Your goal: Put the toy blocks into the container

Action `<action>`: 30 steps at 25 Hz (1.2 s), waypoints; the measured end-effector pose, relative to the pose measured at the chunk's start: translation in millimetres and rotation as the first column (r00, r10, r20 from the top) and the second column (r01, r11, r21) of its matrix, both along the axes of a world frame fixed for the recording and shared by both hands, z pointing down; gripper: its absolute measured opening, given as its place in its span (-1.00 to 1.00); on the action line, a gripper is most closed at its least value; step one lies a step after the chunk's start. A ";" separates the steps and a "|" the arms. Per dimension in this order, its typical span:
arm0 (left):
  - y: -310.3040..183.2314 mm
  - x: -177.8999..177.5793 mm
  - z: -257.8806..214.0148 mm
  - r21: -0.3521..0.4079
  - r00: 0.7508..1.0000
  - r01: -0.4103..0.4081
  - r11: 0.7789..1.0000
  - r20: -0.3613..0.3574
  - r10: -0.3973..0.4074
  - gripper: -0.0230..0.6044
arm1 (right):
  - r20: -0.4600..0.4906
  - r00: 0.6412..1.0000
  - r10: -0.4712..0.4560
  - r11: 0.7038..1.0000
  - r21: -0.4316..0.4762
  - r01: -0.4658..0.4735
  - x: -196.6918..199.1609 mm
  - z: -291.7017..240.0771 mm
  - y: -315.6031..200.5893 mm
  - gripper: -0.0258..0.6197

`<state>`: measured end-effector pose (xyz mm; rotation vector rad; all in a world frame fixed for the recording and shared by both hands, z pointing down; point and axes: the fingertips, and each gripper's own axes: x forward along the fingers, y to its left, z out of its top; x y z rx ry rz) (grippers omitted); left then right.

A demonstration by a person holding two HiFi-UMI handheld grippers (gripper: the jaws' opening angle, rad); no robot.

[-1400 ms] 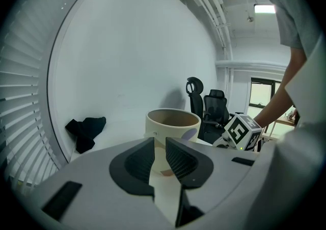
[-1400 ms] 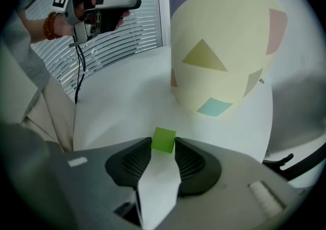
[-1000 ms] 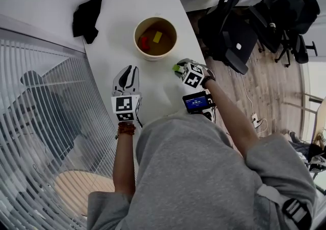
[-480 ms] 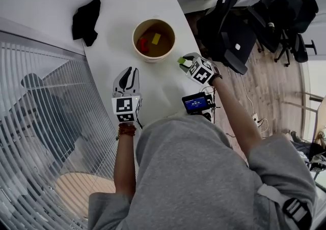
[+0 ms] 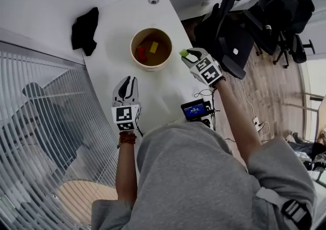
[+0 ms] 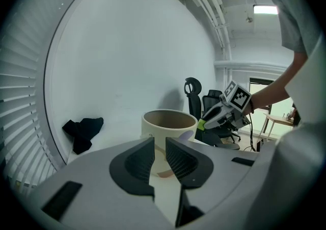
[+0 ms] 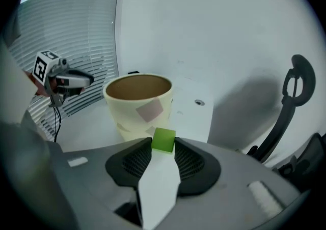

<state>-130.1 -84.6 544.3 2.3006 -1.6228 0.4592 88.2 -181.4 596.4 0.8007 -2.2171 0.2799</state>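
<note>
Only the head view looks down into the cream round container (image 5: 134, 56), where a red toy block (image 5: 142, 54) and a yellow toy block (image 5: 154, 47) lie on its bottom. Both gripper views meet its wall (image 6: 163, 132) (image 7: 127, 112) side-on and show nothing of the inside. The right gripper view alone shows the grip closely.

The container stands on the white desk (image 5: 168, 86) close to the desk's right edge, beyond which black office chairs (image 5: 239, 30) crowd the floor. A crumpled black cloth (image 5: 84, 29) lies at 10 o'clock from the container, well apart. A slatted blind (image 5: 46, 122) runs along the desk's left side. Bare desk lies between the container and the left gripper (image 5: 126, 87) at 7 o'clock. A small device with a blue screen (image 5: 194, 110) sits near the desk's edge at 5 o'clock.

The right gripper (image 5: 186, 54) hangs at 3 o'clock from the container, just beside its rim and not touching it. Its fingers (image 7: 135, 160) are clenched on a small green toy cube (image 7: 163, 140), which sits between the tips. The left gripper's fingers (image 6: 137, 160) stand slightly apart with nothing between them.
</note>
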 end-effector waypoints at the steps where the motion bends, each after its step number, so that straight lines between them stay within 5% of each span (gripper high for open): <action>1: 0.8 0.7 1.6 -0.002 1.000 -0.002 1.000 0.000 0.002 -0.70 | 0.019 1.000 0.018 1.000 0.015 -0.018 1.3 -7.7 -4.3 -0.45; 9: 0.7 4.0 3.4 0.004 1.000 -0.006 1.000 -0.001 0.006 -0.70 | 0.166 0.985 0.054 0.982 0.169 -0.082 -8.5 -84.5 -32.5 -0.45; 14: 0.3 6.5 3.7 0.003 1.000 -0.009 1.000 -0.003 0.009 -0.70 | 0.372 0.928 0.018 0.975 0.200 -0.100 -34.1 -134.4 -34.5 -0.45; 30: 8.5 4.7 8.2 -0.013 1.000 -0.006 1.000 -0.014 0.006 -0.70 | 0.365 0.924 -0.115 0.977 0.210 0.039 -99.1 -143.4 -7.6 -0.48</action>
